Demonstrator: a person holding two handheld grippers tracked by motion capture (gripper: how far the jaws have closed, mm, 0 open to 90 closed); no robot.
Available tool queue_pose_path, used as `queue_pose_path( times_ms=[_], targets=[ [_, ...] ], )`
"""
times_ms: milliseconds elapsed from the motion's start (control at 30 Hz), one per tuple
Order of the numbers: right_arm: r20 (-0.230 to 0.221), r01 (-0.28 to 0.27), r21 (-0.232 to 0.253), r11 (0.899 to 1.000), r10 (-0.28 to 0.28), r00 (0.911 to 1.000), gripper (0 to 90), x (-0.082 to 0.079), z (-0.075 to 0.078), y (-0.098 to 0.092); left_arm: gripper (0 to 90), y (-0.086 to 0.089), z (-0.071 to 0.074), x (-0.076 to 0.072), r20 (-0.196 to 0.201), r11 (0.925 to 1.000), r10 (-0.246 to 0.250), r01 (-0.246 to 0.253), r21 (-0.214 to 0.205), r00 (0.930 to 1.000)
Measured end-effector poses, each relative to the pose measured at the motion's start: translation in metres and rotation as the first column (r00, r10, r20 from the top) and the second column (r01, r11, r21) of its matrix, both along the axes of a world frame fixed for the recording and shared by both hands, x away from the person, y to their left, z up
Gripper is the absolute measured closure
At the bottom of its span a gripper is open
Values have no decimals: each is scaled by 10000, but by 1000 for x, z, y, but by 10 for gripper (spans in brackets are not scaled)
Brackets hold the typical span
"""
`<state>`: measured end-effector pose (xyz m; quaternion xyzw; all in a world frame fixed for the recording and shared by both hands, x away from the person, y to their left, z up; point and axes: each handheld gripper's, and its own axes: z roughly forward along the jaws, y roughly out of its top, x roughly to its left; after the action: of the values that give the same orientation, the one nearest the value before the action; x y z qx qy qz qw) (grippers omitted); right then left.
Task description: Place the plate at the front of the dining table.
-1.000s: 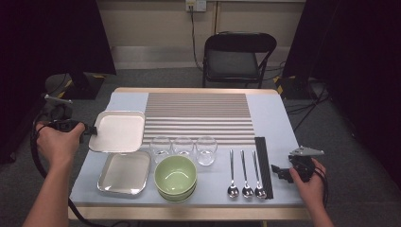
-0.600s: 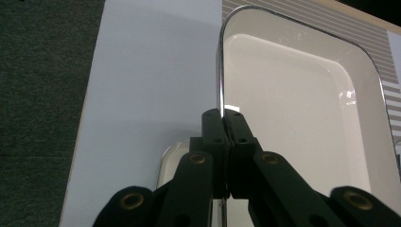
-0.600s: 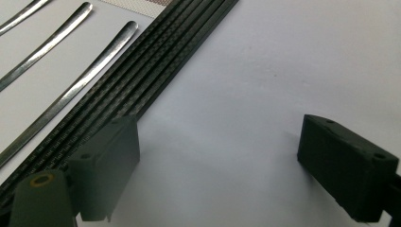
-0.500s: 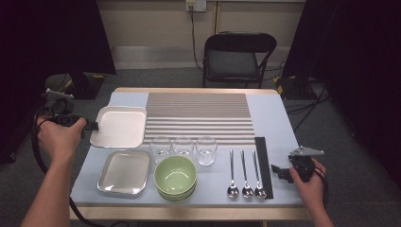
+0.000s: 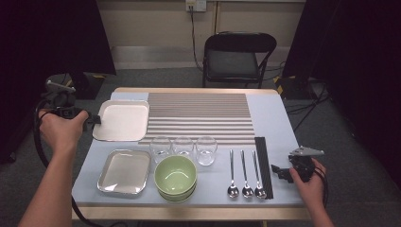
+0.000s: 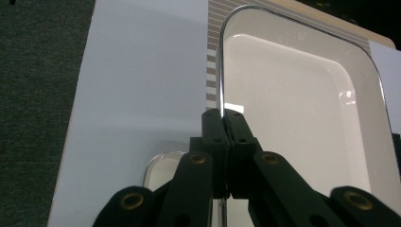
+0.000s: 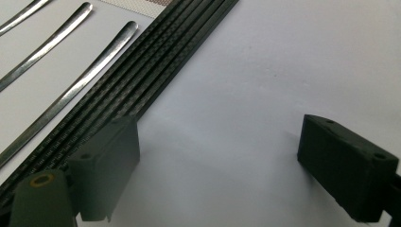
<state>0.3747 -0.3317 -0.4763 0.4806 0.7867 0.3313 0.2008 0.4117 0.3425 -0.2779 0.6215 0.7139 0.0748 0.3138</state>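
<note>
The left gripper [image 5: 94,120] is pinching the thin rim of the upper tray [image 5: 124,119], jaws squeezed tight on it, near the table's [image 5: 276,123] far left corner. The tray is hanging by one edge, so it may be slipping or tipping and knocking the glasses [image 5: 183,146]. The right gripper [image 5: 278,171] is sitting wide open, holding nothing, beside the chopsticks [image 5: 264,165].
</note>
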Motion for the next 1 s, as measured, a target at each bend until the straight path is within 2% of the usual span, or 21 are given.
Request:
queue_pose_path(
  times_ms=[167,367,433,533,800,833,1000],
  targets=[
    [-3,10,7,10000,-10,10000,127,0,0,0,893,-4,2,3,231,9999,137,-135,-101,9996],
    [1,12,4,10000,-12,10000,127,0,0,0,893,-9,7,7,256,9999,75,-73,-102,9996],
    [8,10,3,10000,-10,10000,127,0,0,0,893,-11,9,9,246,10000,60,-62,52,9997],
    [10,5,4,10000,-5,10000,127,0,0,0,893,-14,11,11,320,10000,39,-41,69,9995],
    [25,-7,-5,10000,7,10000,128,0,0,0,893,-24,13,17,383,10000,-77,76,24,9992],
    [26,-9,-3,10000,9,10000,127,0,0,0,893,-25,13,18,401,9999,-99,94,113,9991],
    [18,-2,1,10000,2,10000,128,0,0,0,893,-32,12,23,465,10000,-39,43,-81,9989]
  ],
)
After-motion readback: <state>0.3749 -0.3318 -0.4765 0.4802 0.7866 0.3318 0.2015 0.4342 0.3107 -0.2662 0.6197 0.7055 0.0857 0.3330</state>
